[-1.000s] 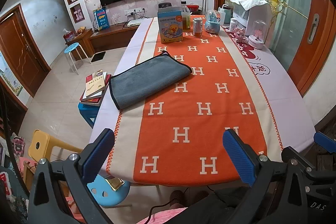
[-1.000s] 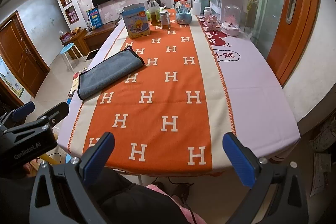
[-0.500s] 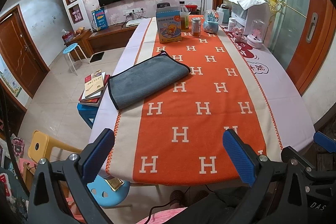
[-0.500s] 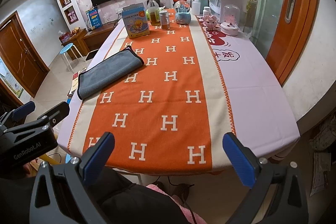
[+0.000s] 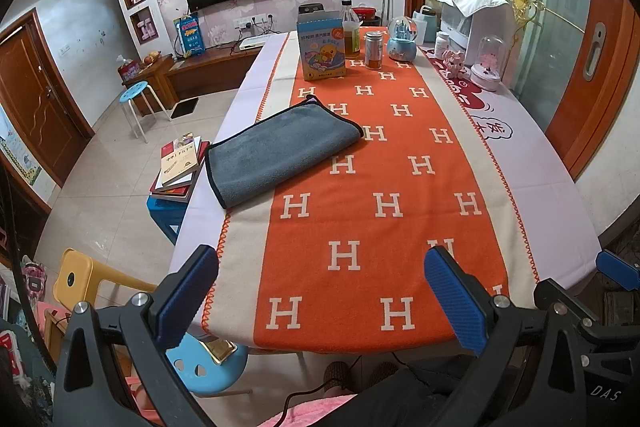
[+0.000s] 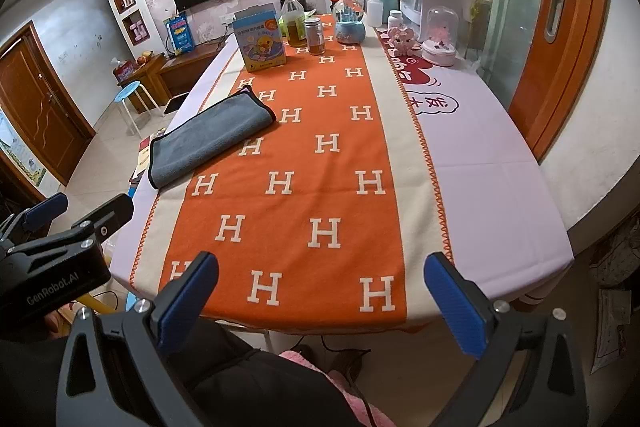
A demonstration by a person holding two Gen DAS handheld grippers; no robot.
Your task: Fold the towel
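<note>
Little has moved since the earlier frame; the left view has only drifted slightly. The grey towel (image 5: 280, 151) with dark edging lies folded flat, diagonal, on the surface (image 5: 532, 163), just nearer than the blue carton (image 5: 321, 51). Left tool (image 5: 320, 291) and right tool (image 6: 322, 297) hang near the towel-side end, jaws apart, holding nothing.

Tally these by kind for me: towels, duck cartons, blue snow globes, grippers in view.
Towels: 1, the grey towel
Cartons: 1, the duck carton
Snow globes: 1, the blue snow globe
Grippers: 2, left gripper and right gripper
Total: 5
</note>
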